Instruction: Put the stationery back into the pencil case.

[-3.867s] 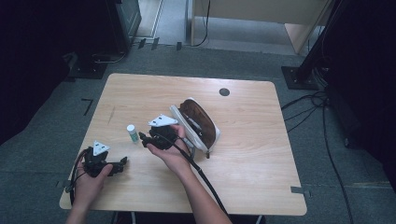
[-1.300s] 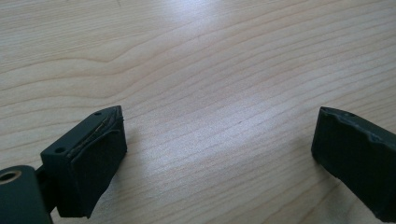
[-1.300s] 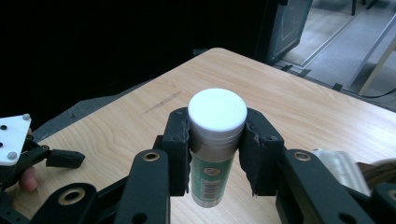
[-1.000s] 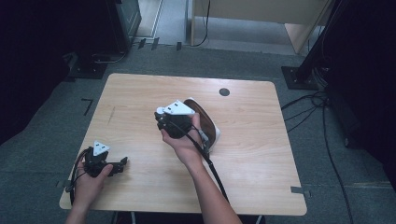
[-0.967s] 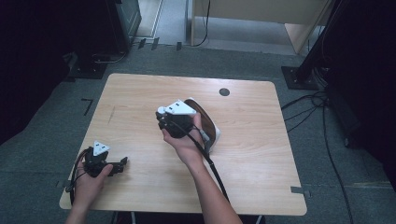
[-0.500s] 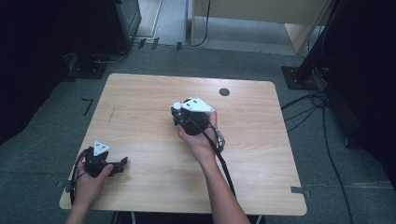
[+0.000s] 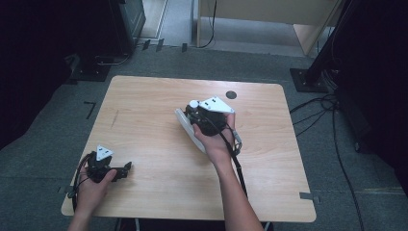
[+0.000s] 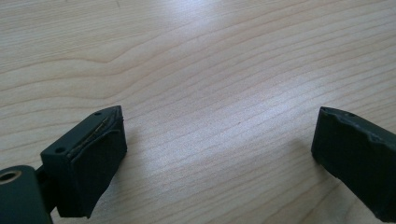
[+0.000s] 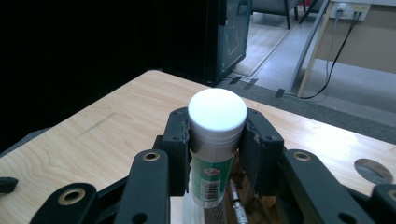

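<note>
Right gripper (image 7: pixel 193 107): I see it held above the middle of the desk (image 7: pixel 144 110), over the near-left end of the pencil case (image 7: pixel 182 117). In its own view the fingers (image 9: pixel 179 140) press on both sides of the bottle (image 9: pixel 215 140), so they are closed on it at a narrow spacing.

Bottle: small and upright between my right fingers, with a white cap on top and a green-and-white label with a barcode below. It is lifted clear of the desk. In the high view I make out its white cap (image 7: pixel 194 103) at the front of the gripper.

Pencil case: a pale, long case lying on the desk right under the right gripper. In the right gripper view I see a mesh pocket and a pen (image 9: pixel 236 203) below the bottle.

Left gripper (image 7: pixel 126 167): resting at the near-left corner of the desk, well apart from the bottle. Its fingers (image 8: pixel 95 154) stand wide apart with bare wood between them; they hold nothing.

Desk: light wood, with a round dark hole (image 7: pixel 231 95) toward the far side, beyond the right gripper.
</note>
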The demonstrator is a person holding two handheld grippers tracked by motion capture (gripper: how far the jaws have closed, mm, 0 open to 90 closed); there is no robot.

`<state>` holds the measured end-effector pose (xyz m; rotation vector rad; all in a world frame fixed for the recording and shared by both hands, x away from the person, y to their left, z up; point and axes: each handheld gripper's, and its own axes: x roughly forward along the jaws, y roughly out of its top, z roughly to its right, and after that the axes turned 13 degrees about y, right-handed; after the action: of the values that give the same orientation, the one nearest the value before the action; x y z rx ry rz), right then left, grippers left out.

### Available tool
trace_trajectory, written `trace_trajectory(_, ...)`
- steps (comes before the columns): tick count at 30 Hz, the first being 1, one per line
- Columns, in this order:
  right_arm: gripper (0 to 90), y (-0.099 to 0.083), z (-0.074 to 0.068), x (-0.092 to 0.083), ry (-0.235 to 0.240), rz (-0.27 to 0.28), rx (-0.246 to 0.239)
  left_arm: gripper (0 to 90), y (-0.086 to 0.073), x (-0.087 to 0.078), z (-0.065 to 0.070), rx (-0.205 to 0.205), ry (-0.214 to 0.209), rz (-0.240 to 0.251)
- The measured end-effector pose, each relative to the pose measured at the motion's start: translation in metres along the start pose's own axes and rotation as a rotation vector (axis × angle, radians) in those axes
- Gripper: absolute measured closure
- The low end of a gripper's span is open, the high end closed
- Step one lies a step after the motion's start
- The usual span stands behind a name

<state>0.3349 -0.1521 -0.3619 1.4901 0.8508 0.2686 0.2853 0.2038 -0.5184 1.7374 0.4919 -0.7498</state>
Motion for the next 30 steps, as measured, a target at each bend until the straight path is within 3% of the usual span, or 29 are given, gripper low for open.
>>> trace_trajectory(8, 65.3, -0.005, 0.01, 0.0, -0.036, -0.021, -0.008, 3.2, 0.0, 0.0, 0.0, 0.0, 0.0, 0.0)
trace_trajectory(16, 65.3, -0.028, 0.028, 0.01, -0.069, -0.085, 0.023, 3.2, 0.0, 0.0, 0.0, 0.0, 0.0, -0.001)
trace_trajectory(23, 65.3, -0.045, 0.038, 0.019, -0.07, -0.11, 0.044, 3.2, 0.0, 0.0, 0.0, 0.0, 0.0, 0.0)
trace_trajectory(30, 65.3, -0.048, 0.039, 0.02, -0.062, -0.101, 0.031, 3.2, 0.0, 0.0, 0.0, 0.0, 0.0, 0.0)
